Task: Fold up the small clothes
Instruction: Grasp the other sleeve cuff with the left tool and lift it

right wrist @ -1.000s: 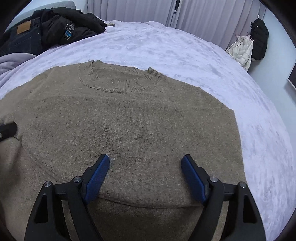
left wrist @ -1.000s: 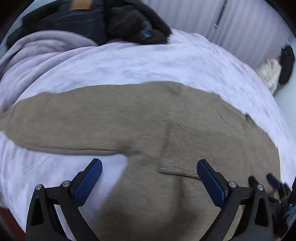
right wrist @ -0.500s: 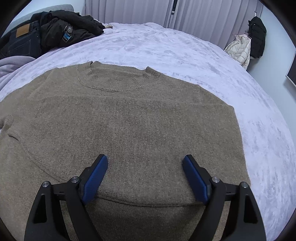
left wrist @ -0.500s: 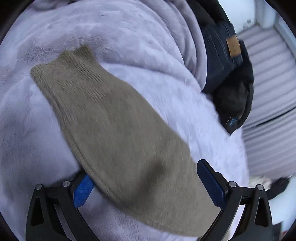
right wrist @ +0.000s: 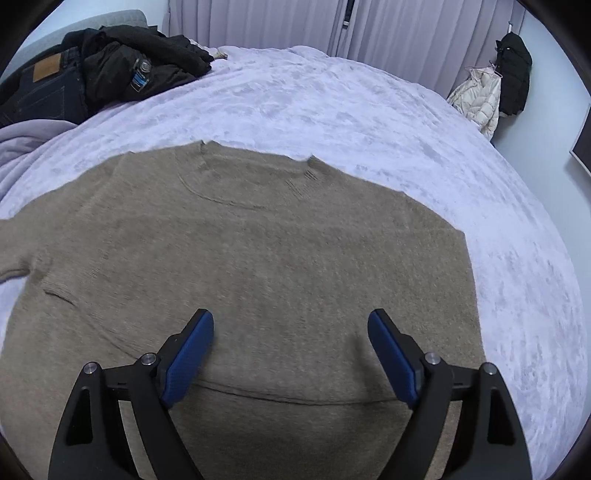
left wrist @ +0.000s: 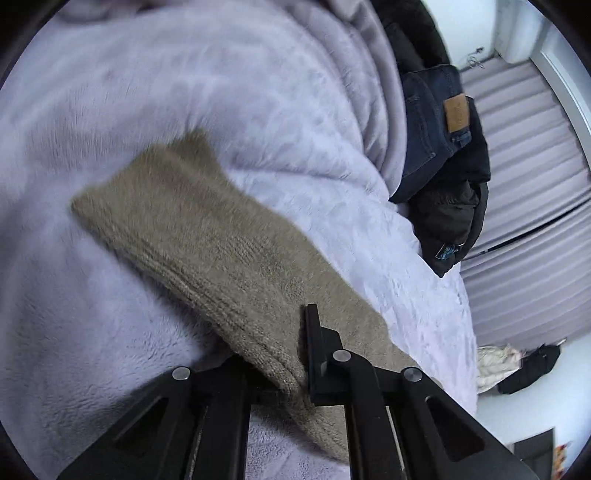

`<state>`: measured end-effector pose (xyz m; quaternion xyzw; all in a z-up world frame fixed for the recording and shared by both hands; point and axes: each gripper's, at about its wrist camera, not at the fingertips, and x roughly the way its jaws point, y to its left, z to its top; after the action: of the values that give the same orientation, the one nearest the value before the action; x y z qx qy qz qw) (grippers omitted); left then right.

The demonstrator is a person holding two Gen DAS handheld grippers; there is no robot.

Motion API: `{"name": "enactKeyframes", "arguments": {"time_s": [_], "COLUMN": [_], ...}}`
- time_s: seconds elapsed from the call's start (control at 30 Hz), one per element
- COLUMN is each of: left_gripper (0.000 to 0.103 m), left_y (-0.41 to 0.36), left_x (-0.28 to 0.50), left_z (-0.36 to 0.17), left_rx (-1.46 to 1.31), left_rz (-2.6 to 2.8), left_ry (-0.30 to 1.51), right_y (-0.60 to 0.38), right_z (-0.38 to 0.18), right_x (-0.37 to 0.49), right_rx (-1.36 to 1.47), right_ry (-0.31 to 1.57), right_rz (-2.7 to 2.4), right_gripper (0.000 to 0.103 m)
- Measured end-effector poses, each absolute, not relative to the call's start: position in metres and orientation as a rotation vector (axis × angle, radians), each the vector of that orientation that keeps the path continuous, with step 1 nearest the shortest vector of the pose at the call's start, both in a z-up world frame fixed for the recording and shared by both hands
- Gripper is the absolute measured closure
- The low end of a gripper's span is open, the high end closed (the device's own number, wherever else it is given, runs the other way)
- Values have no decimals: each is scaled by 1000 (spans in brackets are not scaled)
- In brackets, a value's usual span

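A tan knit sweater (right wrist: 277,258) lies flat on the lilac bed cover (right wrist: 369,110), collar at the far side. In the right wrist view my right gripper (right wrist: 290,319) hovers over the sweater's lower body, blue pads wide apart and open, nothing between them. In the left wrist view the sweater's left sleeve (left wrist: 221,240) runs from its ribbed cuff at upper left down into my left gripper (left wrist: 286,354). The left jaws are shut on the sleeve, pinching a fold of the knit; one finger is hidden under the cloth.
Dark jeans (right wrist: 44,92) and a black jacket (right wrist: 147,62) are piled at the far left of the bed, beside a bunched lilac blanket (left wrist: 369,92). Curtains (right wrist: 277,22) hang behind. A white coat (right wrist: 476,99) and a black one hang at the right wall.
The left gripper swung out along the sleeve, rolled, and closed on it. The right gripper rose slightly over the sweater body and stayed open.
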<state>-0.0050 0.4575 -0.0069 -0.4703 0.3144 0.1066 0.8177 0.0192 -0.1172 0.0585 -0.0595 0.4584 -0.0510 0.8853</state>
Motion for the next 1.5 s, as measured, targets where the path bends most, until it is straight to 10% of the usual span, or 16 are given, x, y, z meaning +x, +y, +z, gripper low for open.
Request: {"name": "enactKeyframes", "arguments": {"time_s": [0.77, 1.5], "left_gripper": [98, 98], "left_y": [429, -30], "left_x": [4, 56], "left_z": [52, 98], "left_rx": [-679, -61], "left_rz": [269, -226], "left_ry": [688, 902], "right_y": [160, -213], "right_z": [31, 72], "right_x": [88, -6], "right_rx": [-301, 182], "right_ry": [1019, 952], "right_rz": [348, -132], "right_gripper": [16, 16]}}
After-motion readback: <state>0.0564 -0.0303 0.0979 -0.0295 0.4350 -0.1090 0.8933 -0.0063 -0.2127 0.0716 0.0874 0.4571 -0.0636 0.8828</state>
